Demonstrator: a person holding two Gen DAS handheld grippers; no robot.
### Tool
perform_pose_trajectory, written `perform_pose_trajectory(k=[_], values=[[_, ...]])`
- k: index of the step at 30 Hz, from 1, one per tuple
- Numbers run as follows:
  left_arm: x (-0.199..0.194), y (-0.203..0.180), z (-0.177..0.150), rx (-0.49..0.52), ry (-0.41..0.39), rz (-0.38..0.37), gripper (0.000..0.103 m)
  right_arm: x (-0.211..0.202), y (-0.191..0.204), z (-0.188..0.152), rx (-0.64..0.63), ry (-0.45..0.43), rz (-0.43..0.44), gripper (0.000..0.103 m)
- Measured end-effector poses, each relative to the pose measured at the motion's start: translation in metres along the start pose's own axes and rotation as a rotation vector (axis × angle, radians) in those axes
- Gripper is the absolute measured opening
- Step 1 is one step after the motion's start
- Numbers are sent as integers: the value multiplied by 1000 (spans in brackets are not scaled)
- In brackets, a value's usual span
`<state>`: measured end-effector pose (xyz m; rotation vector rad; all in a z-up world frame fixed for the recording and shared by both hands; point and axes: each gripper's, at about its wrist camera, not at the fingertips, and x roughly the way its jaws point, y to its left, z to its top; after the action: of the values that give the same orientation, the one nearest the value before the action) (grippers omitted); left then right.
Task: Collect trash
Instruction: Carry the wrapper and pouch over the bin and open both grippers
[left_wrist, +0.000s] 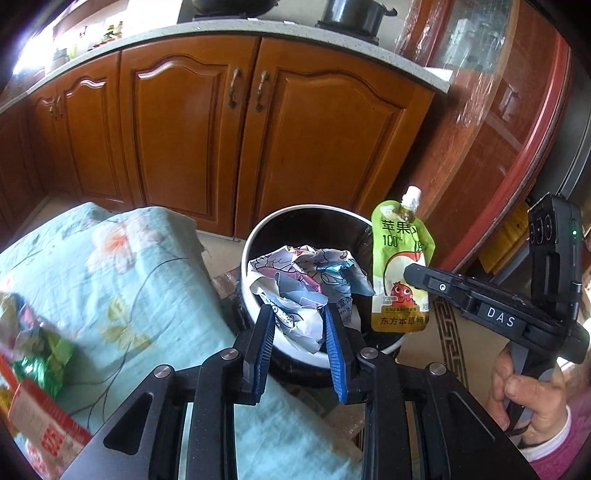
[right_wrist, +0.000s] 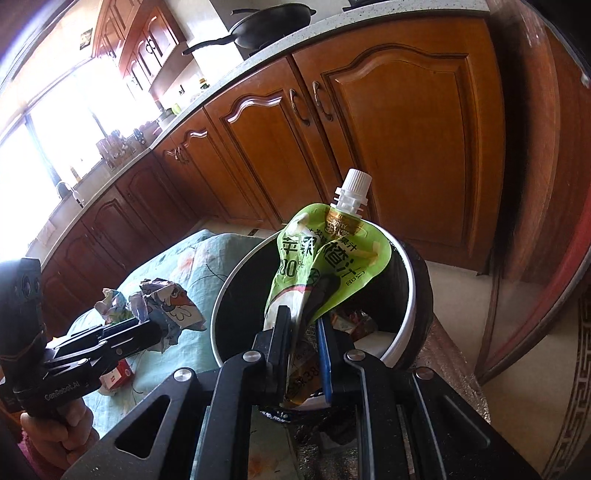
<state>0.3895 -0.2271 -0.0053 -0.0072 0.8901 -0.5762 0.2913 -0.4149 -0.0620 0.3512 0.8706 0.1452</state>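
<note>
My left gripper (left_wrist: 298, 314) is shut on a crumpled printed wrapper (left_wrist: 303, 282) and holds it over the round black bin with a white rim (left_wrist: 258, 229). My right gripper (right_wrist: 301, 319) is shut on a green juice pouch with a white cap (right_wrist: 325, 258), upright over the same bin (right_wrist: 408, 291). The pouch also shows in the left wrist view (left_wrist: 400, 258), at the bin's right rim, held by the right gripper (left_wrist: 415, 273). The left gripper (right_wrist: 147, 332) with its wrapper (right_wrist: 166, 302) shows left of the bin in the right wrist view.
A table with a floral light-green cloth (left_wrist: 129, 277) lies left of the bin, with more wrappers (left_wrist: 40, 347) and a red carton (left_wrist: 44, 424) on it. Wooden cabinets (left_wrist: 240, 129) stand behind. A glass door with a red frame (left_wrist: 517, 129) is at right.
</note>
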Motion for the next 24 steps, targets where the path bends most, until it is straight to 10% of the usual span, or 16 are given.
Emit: perform_pose_trajectory(k=[10,14,19,24], values=[[43,-6,15,26,70,17,32,21,-7,13,-48,86,-44,15],[54,-8,22,5,81,6,51,27,-12,18,-28,93,-49,19],[44,-6,21,6,62,10,59,26,-14,20,-15,84,-39,47],[18,5,0,-33,18,14,64,12,-10,12,5,43,-13,49]])
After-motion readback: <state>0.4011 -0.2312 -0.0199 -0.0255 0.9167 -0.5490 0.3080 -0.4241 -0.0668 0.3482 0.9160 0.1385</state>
